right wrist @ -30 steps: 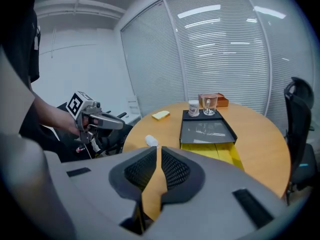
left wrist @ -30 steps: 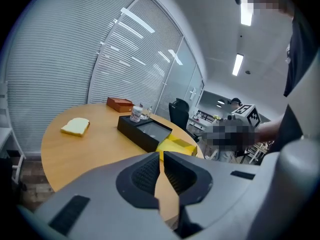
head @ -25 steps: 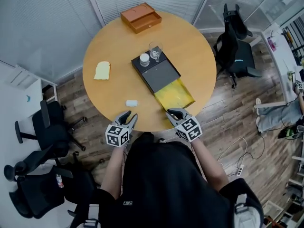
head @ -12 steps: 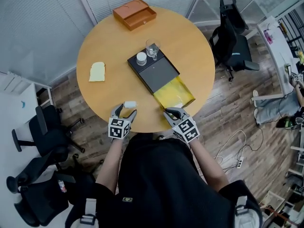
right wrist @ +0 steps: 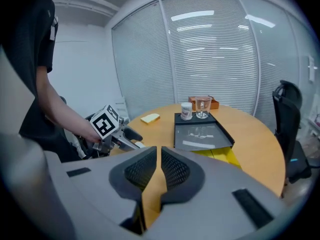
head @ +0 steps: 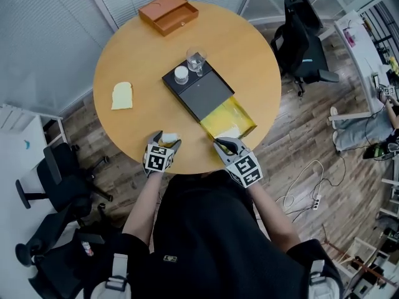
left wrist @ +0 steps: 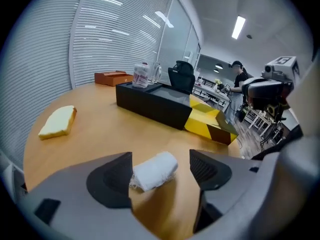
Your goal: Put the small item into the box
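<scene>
The small item is a white rolled wad (left wrist: 155, 170) lying on the round wooden table (head: 249, 61) near its front edge. My left gripper (left wrist: 161, 159) straddles it with the jaws opening. The wad rests against the left pad and stands apart from the right pad. In the head view the left gripper (head: 167, 139) sits over the wad (head: 169, 138). The box is a yellow drawer (head: 232, 118) pulled out of a black case (head: 199, 92), also seen as the yellow drawer (left wrist: 207, 121). My right gripper (head: 222, 143) is shut and empty just in front of the drawer.
On the black case's far end stand a glass (head: 195, 60) and a white jar (head: 181, 75). A slice of bread (head: 121, 95) lies at the left, an orange wooden box (head: 168, 12) at the far edge. Office chairs (head: 302, 39) stand around the table.
My left gripper has moved forward over the table edge until its jaws stand on either side of the white wad, and the jaws have widened. The right gripper has stayed by the yellow drawer.
</scene>
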A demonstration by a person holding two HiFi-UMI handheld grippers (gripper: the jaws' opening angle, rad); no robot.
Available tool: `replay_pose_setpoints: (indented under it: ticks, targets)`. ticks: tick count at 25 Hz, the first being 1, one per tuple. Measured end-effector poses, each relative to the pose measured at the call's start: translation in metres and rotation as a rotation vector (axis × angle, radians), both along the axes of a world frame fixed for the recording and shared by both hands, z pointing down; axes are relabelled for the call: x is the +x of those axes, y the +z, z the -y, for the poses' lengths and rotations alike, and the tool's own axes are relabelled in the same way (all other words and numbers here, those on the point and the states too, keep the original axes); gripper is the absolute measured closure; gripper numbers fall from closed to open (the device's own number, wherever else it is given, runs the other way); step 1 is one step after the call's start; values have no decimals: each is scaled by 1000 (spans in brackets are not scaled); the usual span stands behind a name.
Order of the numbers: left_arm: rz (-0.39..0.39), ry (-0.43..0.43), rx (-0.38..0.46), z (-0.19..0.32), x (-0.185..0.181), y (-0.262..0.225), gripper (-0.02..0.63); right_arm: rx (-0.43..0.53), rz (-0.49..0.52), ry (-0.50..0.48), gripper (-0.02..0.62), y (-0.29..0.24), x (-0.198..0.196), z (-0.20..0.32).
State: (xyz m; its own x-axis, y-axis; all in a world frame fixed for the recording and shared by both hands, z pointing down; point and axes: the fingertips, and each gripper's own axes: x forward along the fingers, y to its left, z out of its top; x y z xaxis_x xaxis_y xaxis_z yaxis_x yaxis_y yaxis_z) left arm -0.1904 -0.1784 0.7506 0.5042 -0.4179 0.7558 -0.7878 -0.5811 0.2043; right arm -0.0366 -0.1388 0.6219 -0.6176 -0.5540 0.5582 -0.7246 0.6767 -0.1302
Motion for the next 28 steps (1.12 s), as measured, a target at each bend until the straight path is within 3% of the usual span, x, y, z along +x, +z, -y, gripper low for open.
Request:
replay_pose_setpoints:
  ticks: [10,18,22,28]
  targets:
    - [137,111,9,10,3,10,262,-35,-13,60,572,15,15,0]
    - [136,151,-30,10,7,28,264,-33,-25,79,572,17,15,5]
    - [124,136,-59,6,7,32,314,-40,-29,91,572,18,20,4]
    - [134,154,-43,10,8,33,333,-45,-24,98,572,19,26,7]
